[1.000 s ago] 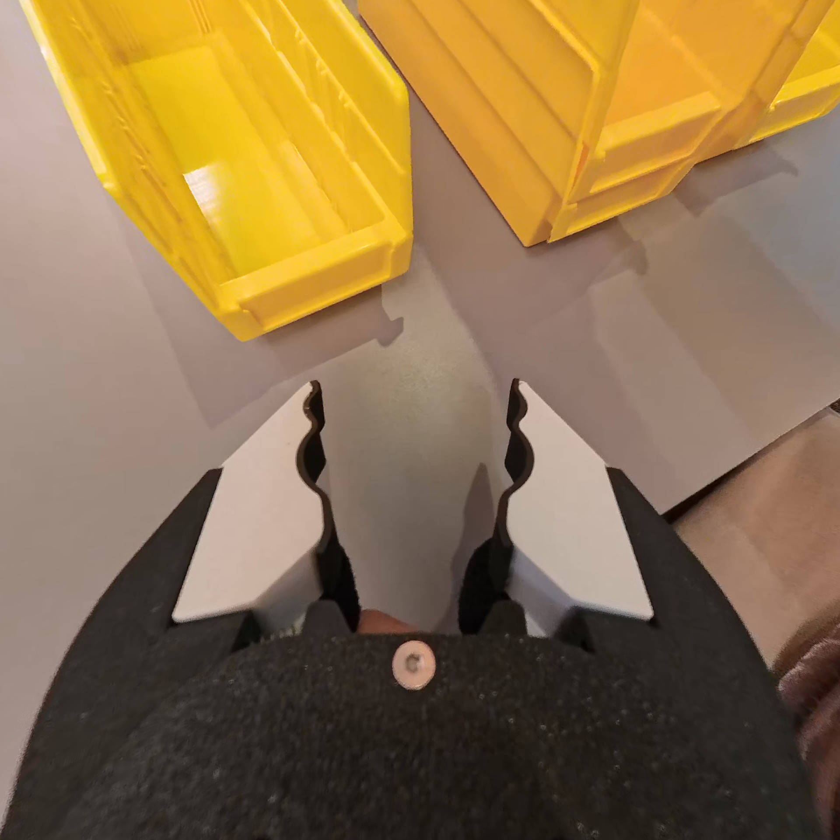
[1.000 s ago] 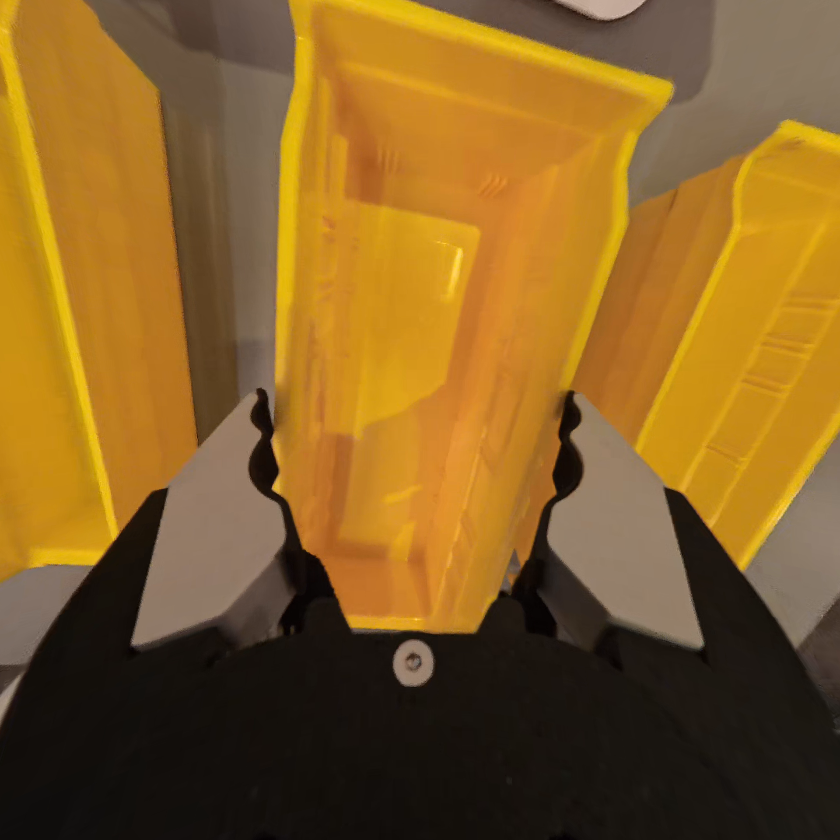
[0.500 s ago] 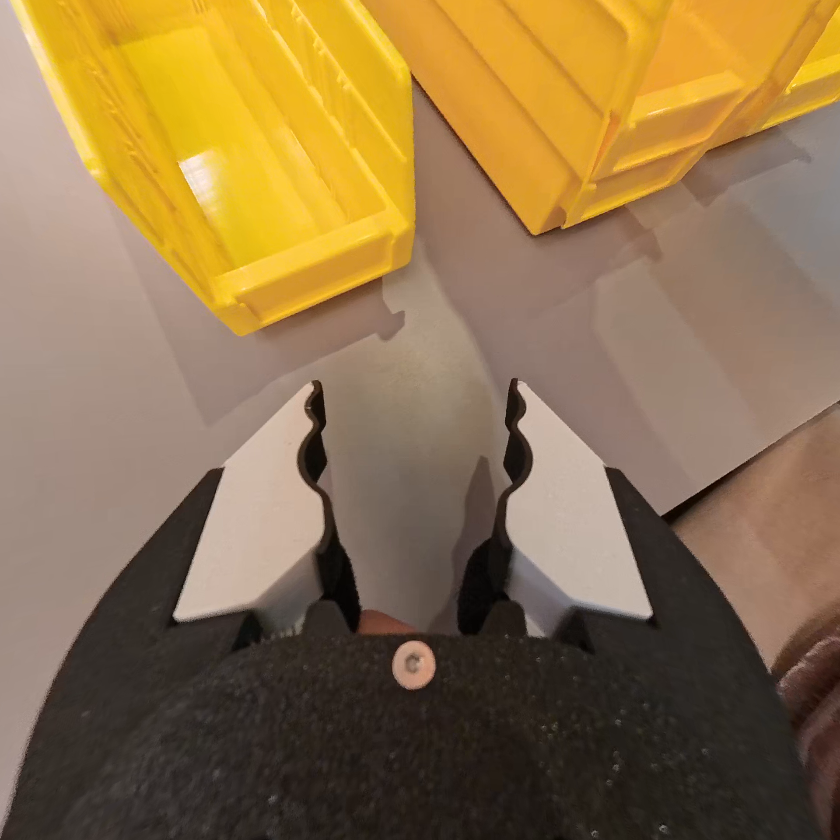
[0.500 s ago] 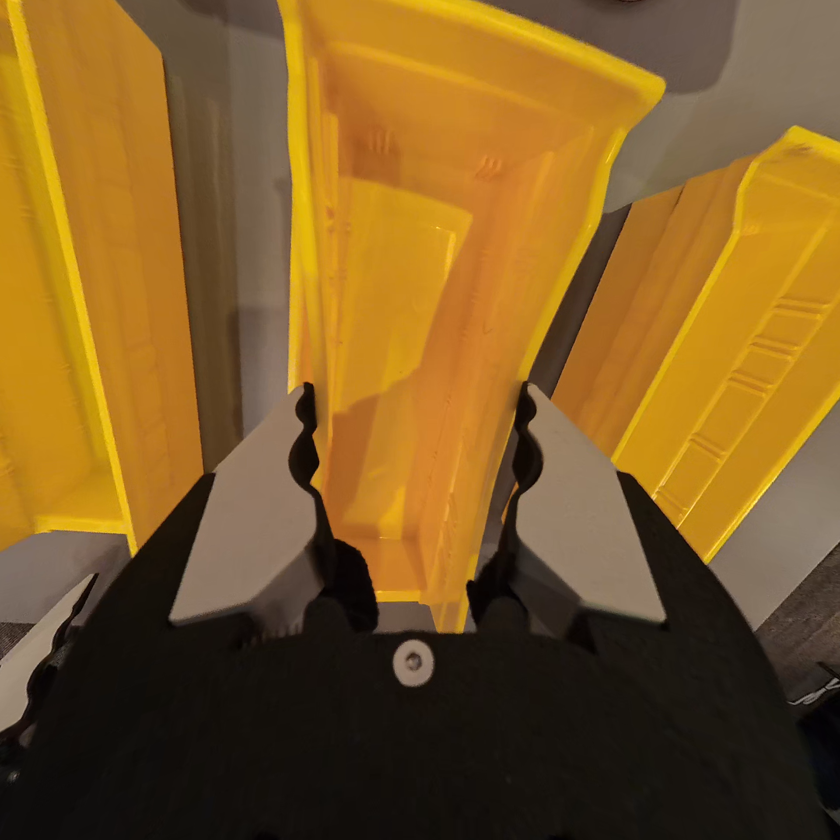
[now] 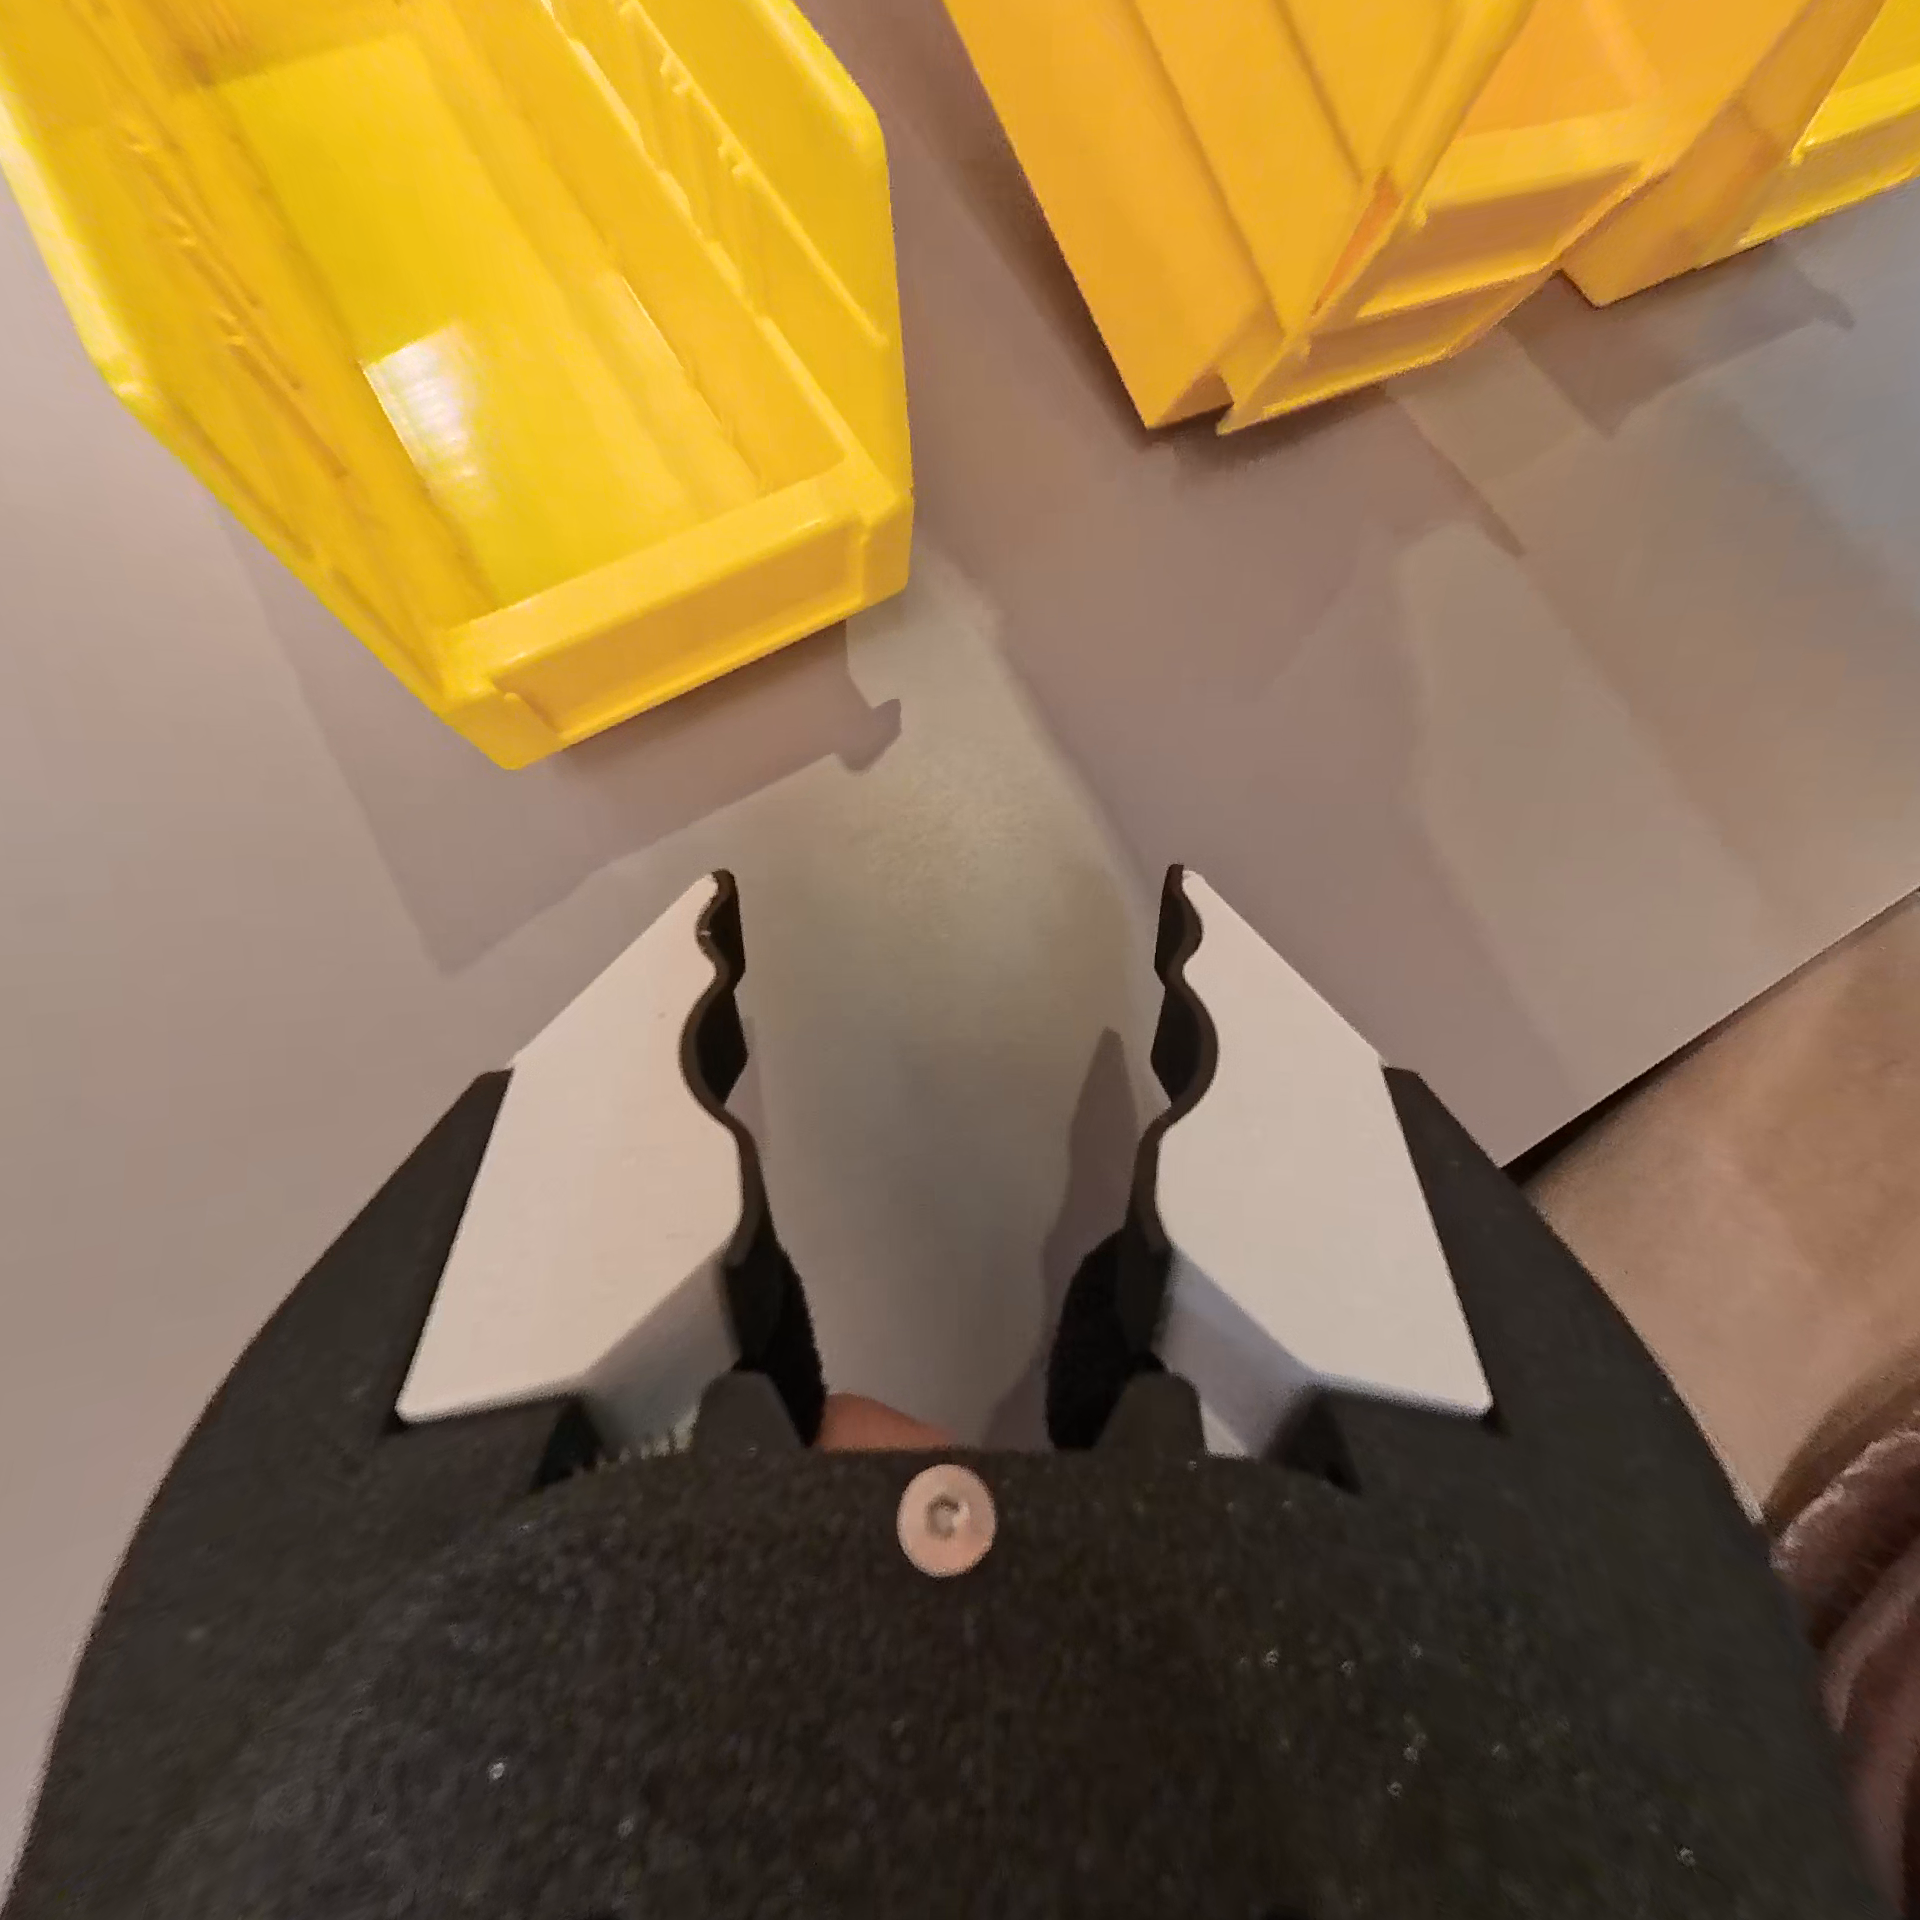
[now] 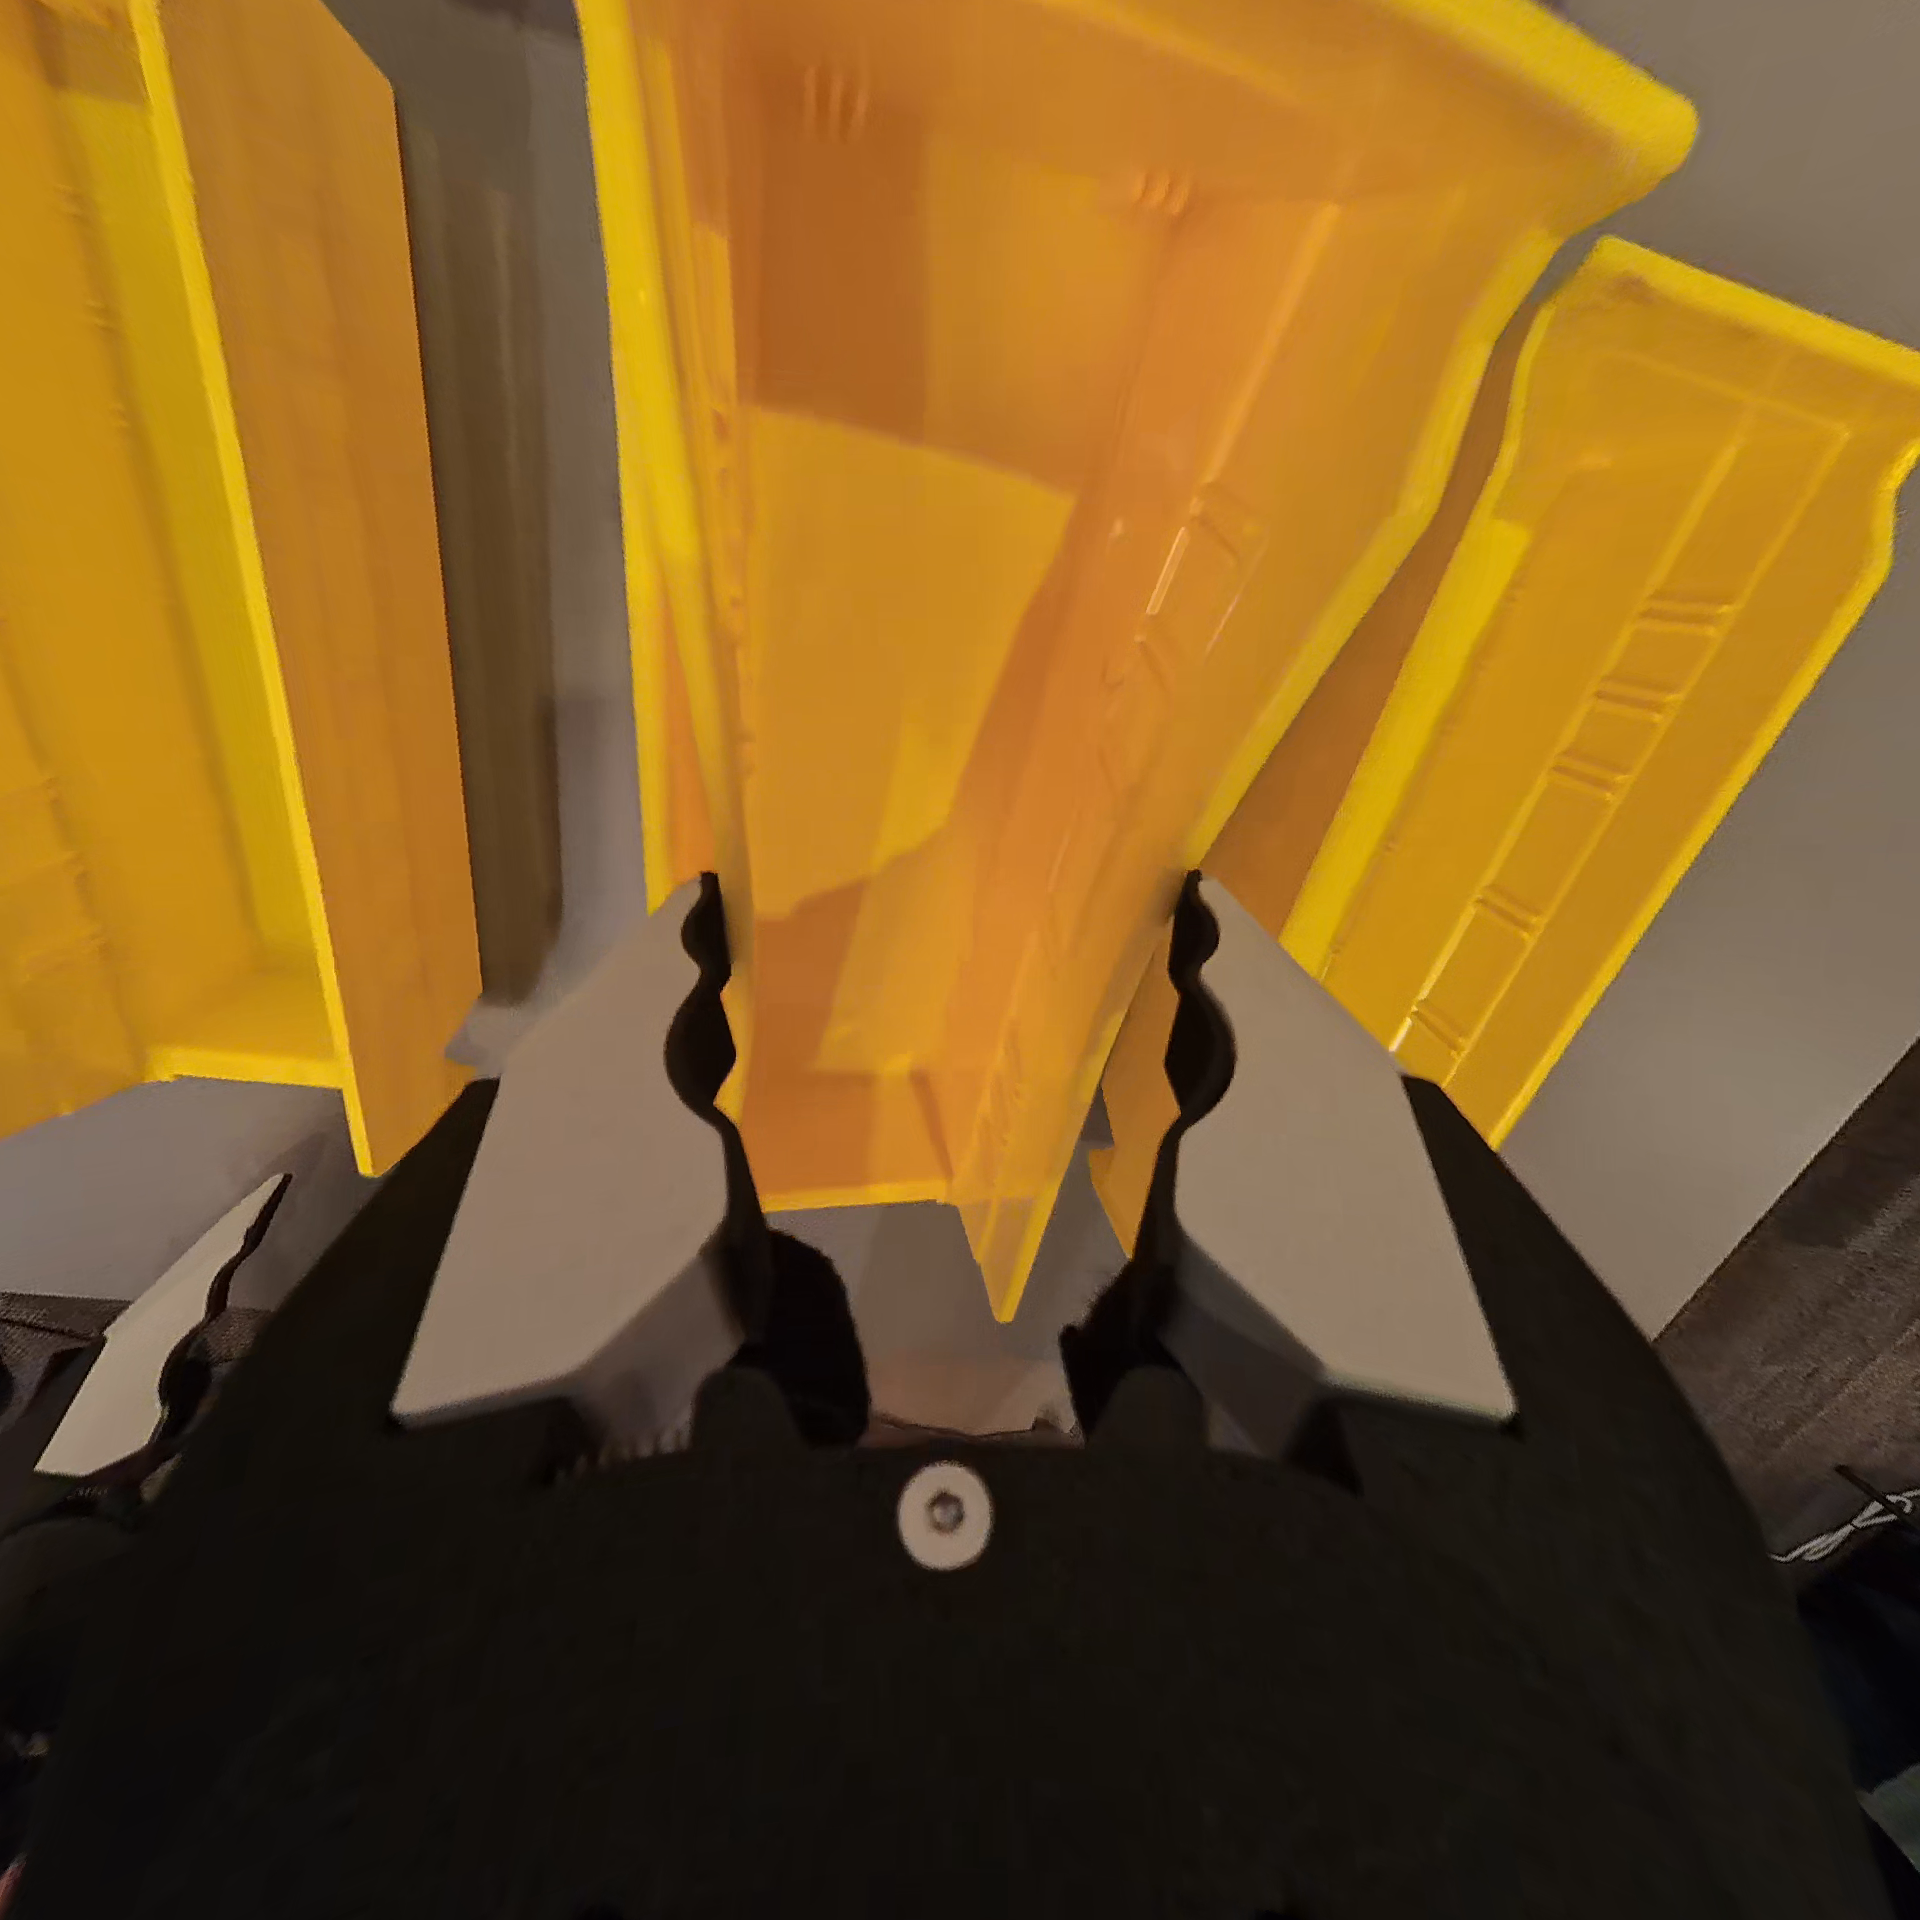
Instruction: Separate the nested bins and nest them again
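Left hand-held gripper [image 5: 948,894]: released, nothing held, white fingers with black wavy pads spread above the bare grey bench [image 5: 1351,727].

Right hand-held gripper [image 6: 951,894]: fingers parted, nothing gripped; the near end of the middle long yellow plastic bin [image 6: 987,499] is seen between them, contact not confirmed.

Bins, three, open-topped, ribbed inside: one single bin [image 5: 499,343] is set ahead-left of the left gripper; a further bin [image 6: 1621,665] is placed just beside the middle one, on its right.
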Available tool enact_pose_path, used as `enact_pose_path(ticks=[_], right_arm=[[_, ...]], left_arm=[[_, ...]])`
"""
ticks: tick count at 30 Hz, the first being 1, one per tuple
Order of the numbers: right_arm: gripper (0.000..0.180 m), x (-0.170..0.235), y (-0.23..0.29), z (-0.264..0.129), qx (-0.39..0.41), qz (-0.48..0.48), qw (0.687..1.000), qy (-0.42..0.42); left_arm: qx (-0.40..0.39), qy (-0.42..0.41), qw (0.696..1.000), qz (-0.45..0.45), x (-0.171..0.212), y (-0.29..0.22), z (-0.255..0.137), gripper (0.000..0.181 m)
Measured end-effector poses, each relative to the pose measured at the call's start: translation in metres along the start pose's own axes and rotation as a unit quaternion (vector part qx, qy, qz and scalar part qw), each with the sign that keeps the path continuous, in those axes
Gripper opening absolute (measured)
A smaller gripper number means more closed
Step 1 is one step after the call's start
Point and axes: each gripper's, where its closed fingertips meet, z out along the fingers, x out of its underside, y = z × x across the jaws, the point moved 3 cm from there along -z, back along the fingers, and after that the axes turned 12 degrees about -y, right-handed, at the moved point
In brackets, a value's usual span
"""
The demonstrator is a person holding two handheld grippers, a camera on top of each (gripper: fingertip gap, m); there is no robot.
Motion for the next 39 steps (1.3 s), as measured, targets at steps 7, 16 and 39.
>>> enact_pose_path(ticks=[7,16,39], right_arm=[[0.087,0.008,-0.001,-0.012,-0.008,0.003,1.000,0.003],[0.100,0.026,0.023,0.037,0.025,-0.027,0.999,0.030],[0.113,0.026,0.042,0.023,-0.048,-0.044,0.998,0.017]], left_arm=[[-0.001,0.002,1.000,0.002,0.001,-0.001,0.000,0.078],[-0.007,0.002,1.000,0.002,0.001,0.003,-0.001,0.078],[0.002,0.009,1.000,-0.010,0.003,0.002,0.001,0.078]])
